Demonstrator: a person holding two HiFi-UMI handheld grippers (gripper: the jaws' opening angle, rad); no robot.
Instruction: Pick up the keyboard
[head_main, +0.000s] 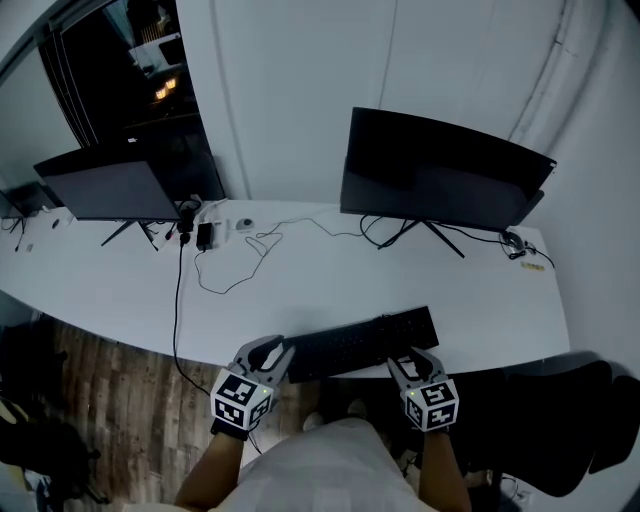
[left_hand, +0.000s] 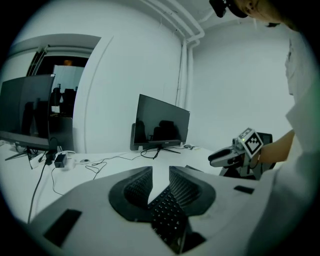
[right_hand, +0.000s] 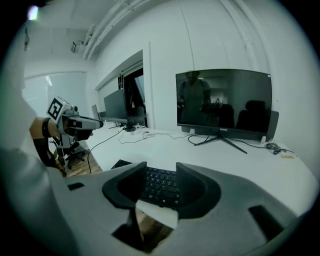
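Jaws apart on my left tool and right tool, nothing gripped; I want each end of the keyboard squarely between them before squeezing.

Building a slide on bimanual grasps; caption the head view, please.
Open left gripper and open right gripper near the ends of a black keyboard on a white desk.

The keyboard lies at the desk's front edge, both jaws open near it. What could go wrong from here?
The keyboard is long, with the left gripper and right gripper at opposite ends; if one closes first, it may tilt or twist free. It lies at the front edge of the desk, so a nudge could knock it off. The black cable hanging near the left gripper might snag.
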